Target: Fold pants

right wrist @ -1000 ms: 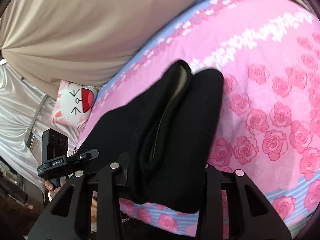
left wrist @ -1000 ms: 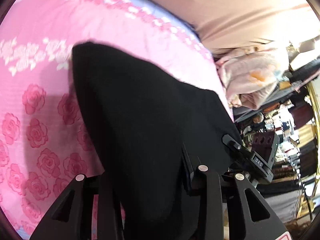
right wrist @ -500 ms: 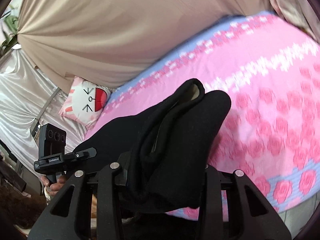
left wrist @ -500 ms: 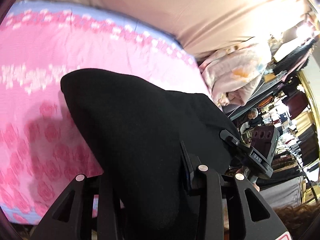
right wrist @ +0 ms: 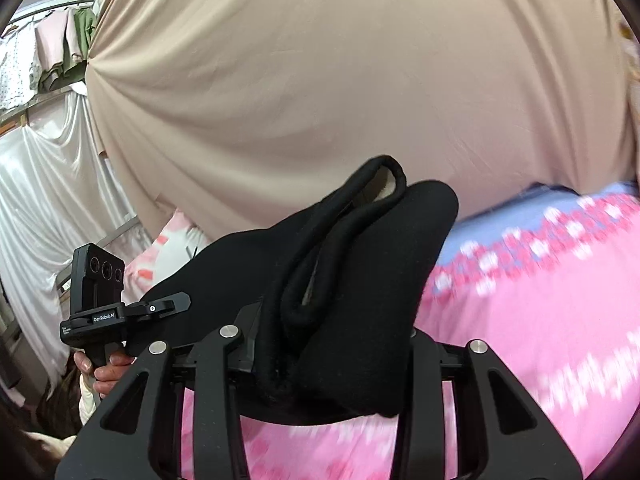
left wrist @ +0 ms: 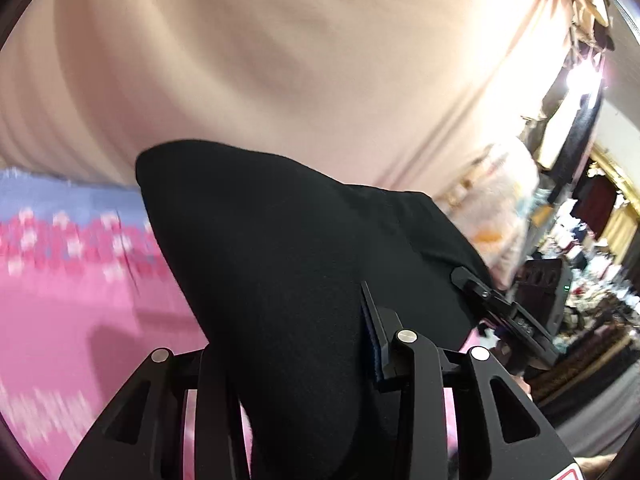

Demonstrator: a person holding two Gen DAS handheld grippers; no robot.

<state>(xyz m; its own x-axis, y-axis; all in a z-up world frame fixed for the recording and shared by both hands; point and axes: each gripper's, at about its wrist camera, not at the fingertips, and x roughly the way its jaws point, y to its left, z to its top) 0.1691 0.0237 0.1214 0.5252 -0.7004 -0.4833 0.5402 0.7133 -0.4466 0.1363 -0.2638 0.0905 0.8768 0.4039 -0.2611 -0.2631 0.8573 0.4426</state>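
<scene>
1. While both tools are raised off the bed (right wrist: pixel 560 300), the left hand-held gripper (left wrist: pixel 296 360) is clamped on a thick bunch of the black pants (left wrist: pixel 280 260), the cloth filling the gap between its jaws and draping over them.
2. Across from it, the right hand-held gripper (right wrist: pixel 320 360) is likewise clenched on the pants (right wrist: pixel 360 280); a rolled hem or waistband edge with a pale lining stands up above its jaws.
3. Between the two grips the black cloth runs as one span, held above the bed's pink rose-patterned cover rather than lying flat on it. How much still trails on the bed cannot be told.
4. Beyond the bed hangs a beige curtain (right wrist: pixel 340 80), which fills most of both views; both views are blurred.
5. Judged from this, the step in hand is lifting one end of the pants to carry it over for a fold.
6. Next, both grips should travel together toward the far part of the garment on the bed, keeping the span taut and level, then lower so edges meet before letting go. Uneven speed would skew the fold.
</scene>
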